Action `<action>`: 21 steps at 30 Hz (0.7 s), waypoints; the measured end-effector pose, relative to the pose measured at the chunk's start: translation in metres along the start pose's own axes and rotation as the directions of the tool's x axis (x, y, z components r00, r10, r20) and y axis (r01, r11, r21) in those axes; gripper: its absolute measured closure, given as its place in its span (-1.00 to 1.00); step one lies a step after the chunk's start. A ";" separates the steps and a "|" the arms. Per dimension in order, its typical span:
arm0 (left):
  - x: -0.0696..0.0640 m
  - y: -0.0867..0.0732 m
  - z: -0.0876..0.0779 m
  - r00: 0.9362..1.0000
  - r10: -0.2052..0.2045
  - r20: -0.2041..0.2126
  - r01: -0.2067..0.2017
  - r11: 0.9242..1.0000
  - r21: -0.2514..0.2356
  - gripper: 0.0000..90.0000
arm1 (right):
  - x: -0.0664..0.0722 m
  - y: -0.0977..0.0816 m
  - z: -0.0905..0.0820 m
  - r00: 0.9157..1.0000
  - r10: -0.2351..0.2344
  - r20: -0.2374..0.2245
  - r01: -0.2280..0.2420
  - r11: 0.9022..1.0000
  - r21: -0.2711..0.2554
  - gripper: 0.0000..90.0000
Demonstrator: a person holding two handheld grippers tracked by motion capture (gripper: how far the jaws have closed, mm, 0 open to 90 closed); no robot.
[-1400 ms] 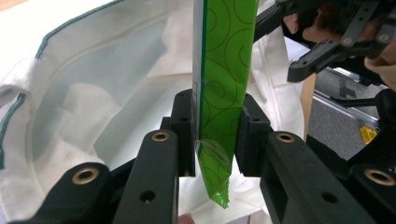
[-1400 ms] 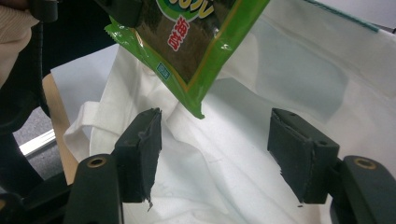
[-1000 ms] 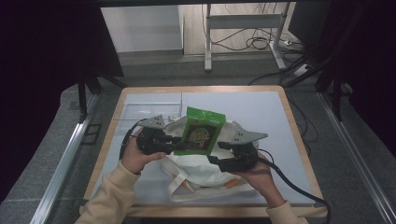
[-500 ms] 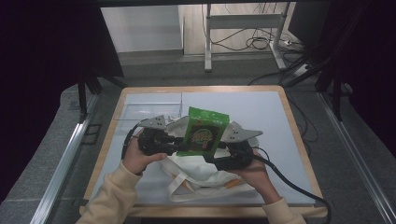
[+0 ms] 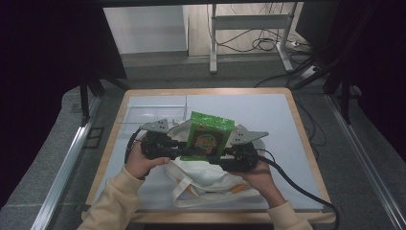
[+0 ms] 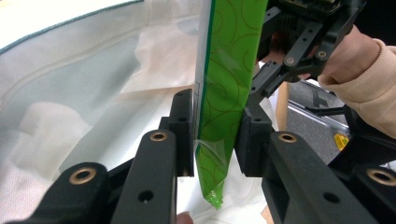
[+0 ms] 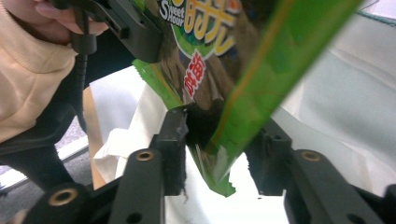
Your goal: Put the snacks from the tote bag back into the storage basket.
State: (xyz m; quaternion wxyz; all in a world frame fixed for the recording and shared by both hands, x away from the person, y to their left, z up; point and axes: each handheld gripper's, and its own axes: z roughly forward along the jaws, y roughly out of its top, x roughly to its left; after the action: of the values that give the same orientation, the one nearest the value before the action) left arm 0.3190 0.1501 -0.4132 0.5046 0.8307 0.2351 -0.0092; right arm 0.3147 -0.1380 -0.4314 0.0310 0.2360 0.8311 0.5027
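Observation:
A green snack bag [image 5: 210, 136] stands upright above a white cloth tote bag [image 5: 206, 177] on the table. My left gripper [image 5: 184, 146] is shut on the bag's left edge; in the left gripper view both pads press the green film [image 6: 229, 70]. My right gripper [image 5: 229, 152] is at the bag's right lower corner. In the right gripper view that corner [image 7: 210, 154] hangs between the jaws, touching the left pad, with a gap at the right pad, so this gripper reads as open. The tote [image 6: 70, 93] lies under both grippers.
The table top [image 5: 273, 115] is pale blue-grey with a wooden rim. A clear plastic tray [image 5: 153, 112] sits at the back left. Cables trail from both grippers toward the front edge. Metal rails run along both sides of the table.
The right gripper has moved left, in toward the bag's right edge, and the bag's corner now sits between its jaws. The left gripper and the bag have hardly moved.

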 end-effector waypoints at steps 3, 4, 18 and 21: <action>0.000 -0.001 0.001 1.000 0.005 -0.001 -0.005 1.000 0.005 0.57 | -0.002 0.000 -0.001 1.000 0.015 -0.022 -0.015 1.000 0.006 0.48; 0.001 -0.001 0.001 1.000 0.006 -0.002 -0.006 1.000 0.004 0.56 | -0.003 0.000 -0.001 0.999 0.017 -0.033 -0.017 1.000 0.004 0.51; 0.006 -0.004 0.006 1.000 0.011 0.002 -0.011 1.000 -0.001 0.22 | -0.006 0.001 -0.005 0.997 0.020 -0.073 -0.020 1.000 -0.002 0.65; 0.008 -0.004 0.002 1.000 0.002 -0.024 -0.003 1.000 -0.020 0.00 | -0.008 0.001 -0.008 0.998 0.015 -0.053 -0.015 1.000 0.001 0.65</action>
State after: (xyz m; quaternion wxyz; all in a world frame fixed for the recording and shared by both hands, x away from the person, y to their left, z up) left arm 0.3254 0.1530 -0.4195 0.5100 0.8260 0.2401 0.0037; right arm 0.3198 -0.1471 -0.4277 0.0051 0.2288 0.8299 0.5087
